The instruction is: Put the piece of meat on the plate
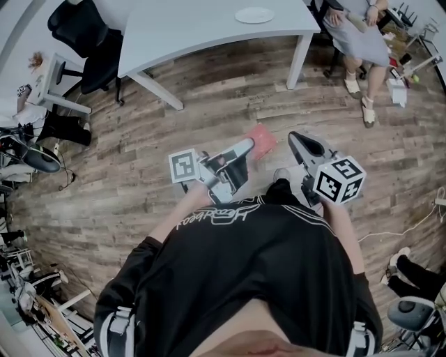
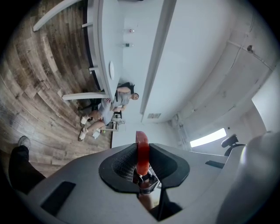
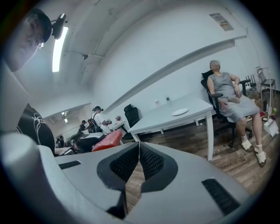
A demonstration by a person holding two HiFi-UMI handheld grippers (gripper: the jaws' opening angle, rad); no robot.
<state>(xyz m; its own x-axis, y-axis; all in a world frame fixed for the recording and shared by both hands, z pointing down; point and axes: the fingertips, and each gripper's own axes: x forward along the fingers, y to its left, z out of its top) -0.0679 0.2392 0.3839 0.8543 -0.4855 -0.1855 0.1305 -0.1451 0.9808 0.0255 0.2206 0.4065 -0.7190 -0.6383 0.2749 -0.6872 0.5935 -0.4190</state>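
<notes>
The piece of meat (image 1: 262, 138), a flat red slab, is held over the wooden floor with my left gripper (image 1: 252, 145) shut on it. In the left gripper view the meat (image 2: 141, 148) stands edge-on between the two dark pads. My right gripper (image 1: 293, 137) hovers just right of the meat, its tips touching and nothing between them (image 3: 138, 146); from it the meat (image 3: 107, 140) shows at the left. The white plate (image 1: 254, 14) lies on the white table (image 1: 202, 31) far ahead, also visible as the plate (image 3: 180, 112) and, sideways, the plate (image 2: 111, 70).
A person sits in a chair (image 1: 359, 31) at the table's right end, legs stretched over the floor. Black office chairs (image 1: 94, 42) stand at the table's left. Cables and equipment (image 1: 28, 150) crowd the left edge. The table's legs (image 1: 298, 59) reach the wooden floor (image 1: 139, 118).
</notes>
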